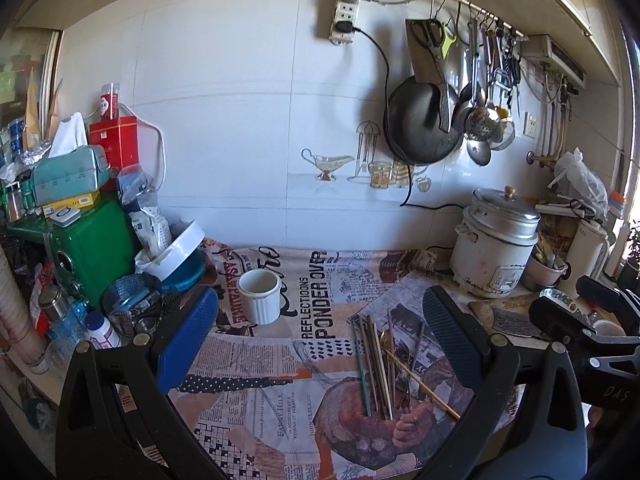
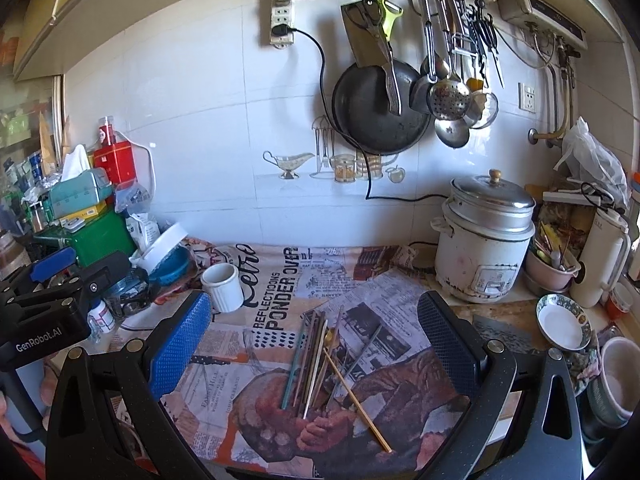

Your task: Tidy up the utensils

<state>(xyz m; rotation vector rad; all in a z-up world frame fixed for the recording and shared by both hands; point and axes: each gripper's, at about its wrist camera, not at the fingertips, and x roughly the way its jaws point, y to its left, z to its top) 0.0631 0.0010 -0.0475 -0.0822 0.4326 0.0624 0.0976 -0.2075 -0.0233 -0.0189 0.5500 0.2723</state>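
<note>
A loose pile of chopsticks and slim utensils [image 1: 384, 364] [image 2: 320, 360] lies on the newspaper-print cloth [image 1: 256, 400] [image 2: 224, 384]; one gold chopstick [image 2: 356, 400] slants out to the right. A white ribbed cup [image 1: 260, 296] [image 2: 223, 286] stands upright behind and left of the pile. My left gripper [image 1: 320, 340] hovers open above the cloth, the pile between its fingers in view. My right gripper [image 2: 316, 340] is likewise open over the pile, holding nothing. Each gripper shows at the edge of the other's view.
A rice cooker [image 2: 484, 240] stands at the back right beside a small dish [image 2: 562, 328] and a pink bowl of utensils [image 2: 552, 268]. Cluttered tins, a green box [image 1: 96, 252] and a blue bowl [image 1: 184, 272] crowd the left. Pans and ladles [image 2: 448, 96] hang on the wall.
</note>
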